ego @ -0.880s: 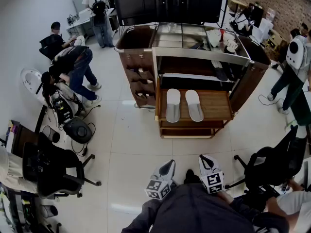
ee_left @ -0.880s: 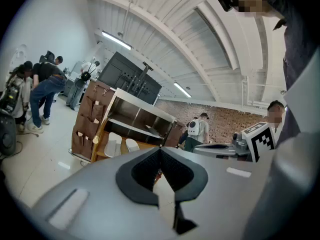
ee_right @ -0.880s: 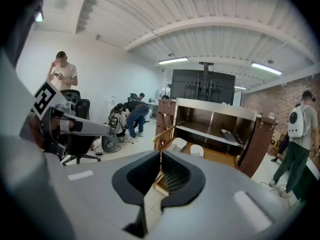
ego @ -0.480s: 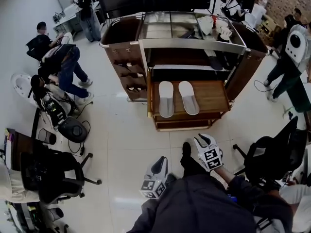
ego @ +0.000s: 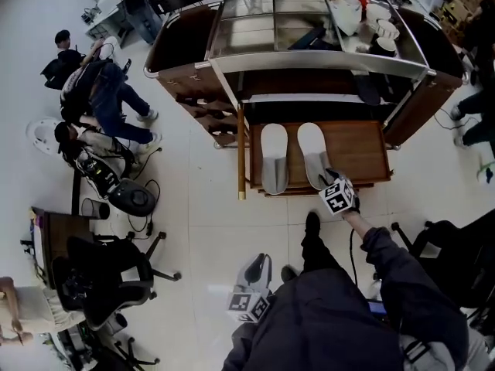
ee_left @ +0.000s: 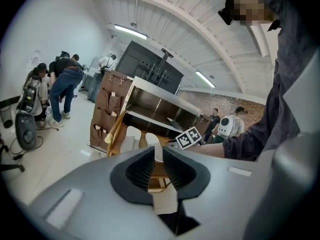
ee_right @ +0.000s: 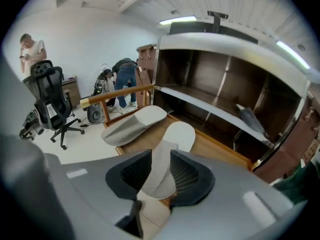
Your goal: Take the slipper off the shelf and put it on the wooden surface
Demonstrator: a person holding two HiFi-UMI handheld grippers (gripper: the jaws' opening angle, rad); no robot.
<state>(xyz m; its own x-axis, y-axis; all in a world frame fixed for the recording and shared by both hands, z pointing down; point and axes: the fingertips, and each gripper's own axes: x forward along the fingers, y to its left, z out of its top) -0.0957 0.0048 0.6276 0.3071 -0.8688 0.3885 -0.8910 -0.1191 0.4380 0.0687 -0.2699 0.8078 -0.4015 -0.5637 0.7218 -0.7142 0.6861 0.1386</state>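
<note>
Two pale grey slippers lie side by side on the cart's pull-out wooden surface point(ego: 363, 153): the left slipper point(ego: 274, 158) and the right slipper point(ego: 313, 153). My right gripper point(ego: 329, 179) reaches out over the near end of the right slipper. In the right gripper view that slipper point(ee_right: 172, 139) runs between the wide-open jaws of the right gripper point(ee_right: 161, 171), and the other slipper point(ee_right: 134, 124) lies to its left. My left gripper point(ego: 263, 263) hangs low by the person's body, far from the cart. In its own view the left gripper point(ee_left: 158, 156) shows a narrow gap with nothing in it.
A dark flat item point(ee_right: 248, 116) rests on the cart's shelf above the wooden surface. Cups and dishes point(ego: 371, 22) crowd the cart top. People point(ego: 100, 91) crouch at the left, near an office chair point(ego: 108, 265). Another chair point(ego: 456, 253) stands at the right.
The view has closed in on the cart. My right gripper has swung forward from beside the body to the right slipper's near end. The left gripper has stayed low.
</note>
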